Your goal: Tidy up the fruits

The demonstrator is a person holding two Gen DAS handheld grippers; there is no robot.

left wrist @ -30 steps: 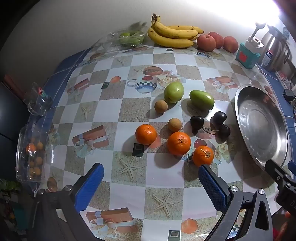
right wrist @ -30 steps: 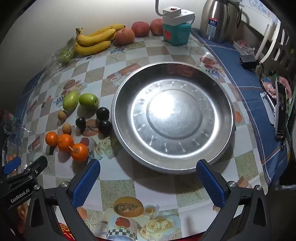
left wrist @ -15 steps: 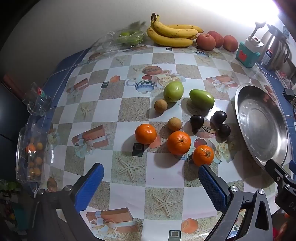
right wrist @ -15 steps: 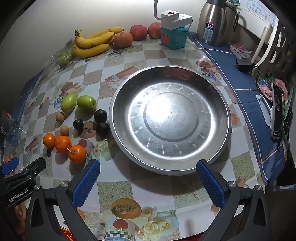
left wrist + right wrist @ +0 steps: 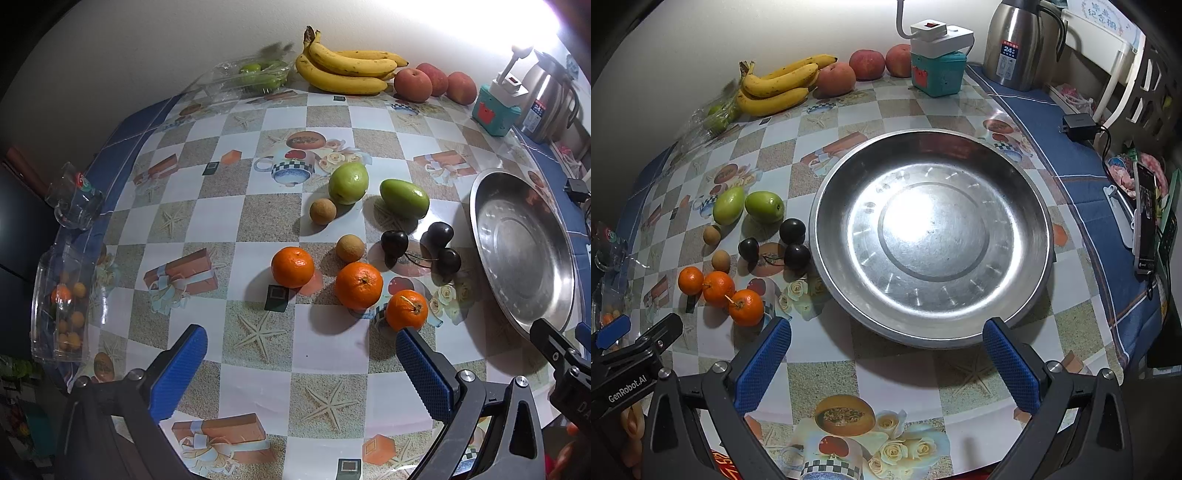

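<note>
Orange small tangerines (image 5: 406, 309) lie just ahead of the left gripper (image 5: 301, 360), jaws wide and empty, nearest one by its right fingertip, while the right gripper (image 5: 886, 349), also wide and empty, faces the round steel basin (image 5: 1030, 192), so left is nearer.

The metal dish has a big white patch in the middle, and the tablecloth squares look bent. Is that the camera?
Right wrist view: the white patch on the metal dish is glare from a light above. Both views: the fisheye lens bends the checked tablecloth toward the edges. Left wrist view: the top right corner is washed out, and the oranges cast soft shadows toward the lower left.
</note>
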